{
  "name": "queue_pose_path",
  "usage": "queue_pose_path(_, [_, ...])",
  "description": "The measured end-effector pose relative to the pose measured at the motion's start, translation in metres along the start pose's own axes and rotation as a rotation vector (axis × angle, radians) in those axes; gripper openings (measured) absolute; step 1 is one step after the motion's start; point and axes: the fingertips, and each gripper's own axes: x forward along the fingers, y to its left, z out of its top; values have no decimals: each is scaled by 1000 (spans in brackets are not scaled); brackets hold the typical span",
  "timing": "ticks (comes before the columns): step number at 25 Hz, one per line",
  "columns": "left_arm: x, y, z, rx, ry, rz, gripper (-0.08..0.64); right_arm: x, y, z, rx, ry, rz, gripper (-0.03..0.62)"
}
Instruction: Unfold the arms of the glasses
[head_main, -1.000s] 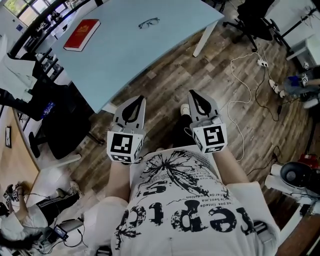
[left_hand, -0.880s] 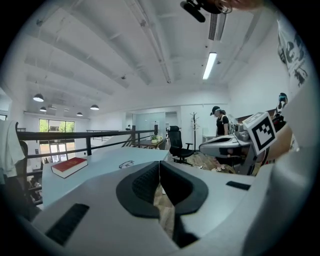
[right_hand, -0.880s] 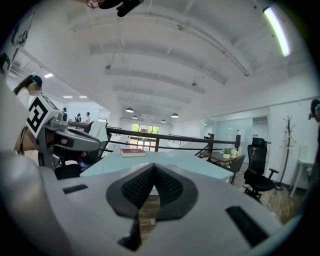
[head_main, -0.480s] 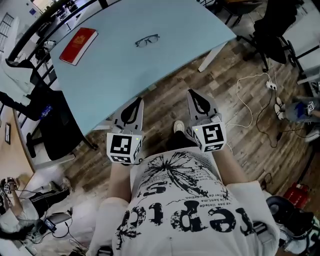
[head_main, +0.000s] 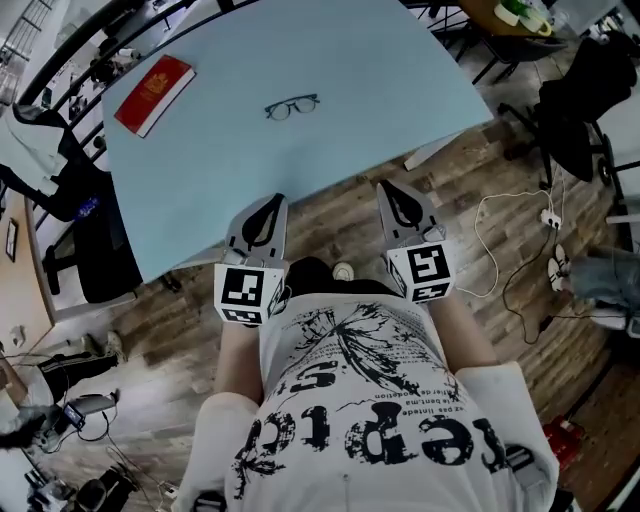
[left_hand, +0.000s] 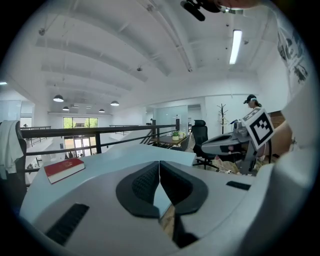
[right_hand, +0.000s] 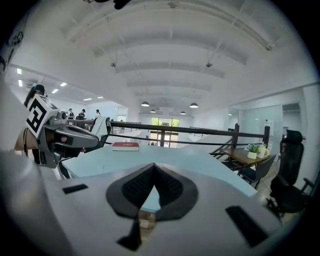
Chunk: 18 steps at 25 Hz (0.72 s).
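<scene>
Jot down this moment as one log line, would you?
stage: glasses not yet touched | left gripper: shut, empty | right gripper: shut, empty | glasses: on table | book: left of glasses

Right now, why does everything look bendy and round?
Wide lenses: in the head view the table edges bow; in the left gripper view dark corners ring the scene and the ceiling light glares; in the right gripper view the railing curves.

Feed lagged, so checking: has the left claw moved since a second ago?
Yes. The left claw has advanced toward the table; its tip now overlaps the near edge, which it fell short of before.
</scene>
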Motion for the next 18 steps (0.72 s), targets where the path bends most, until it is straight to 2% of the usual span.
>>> queue_pose_path(8, [62,43,-2,-38,24,60,20,80,-27,1,-9,34,99,10])
queue_pose_path(14, [125,99,8,-68,5,73,20,168,-47,6,-3,92,171,11])
queue_pose_path(18, [169,142,6,-92,27,78,20,236,-59,10,-8,134,222,11])
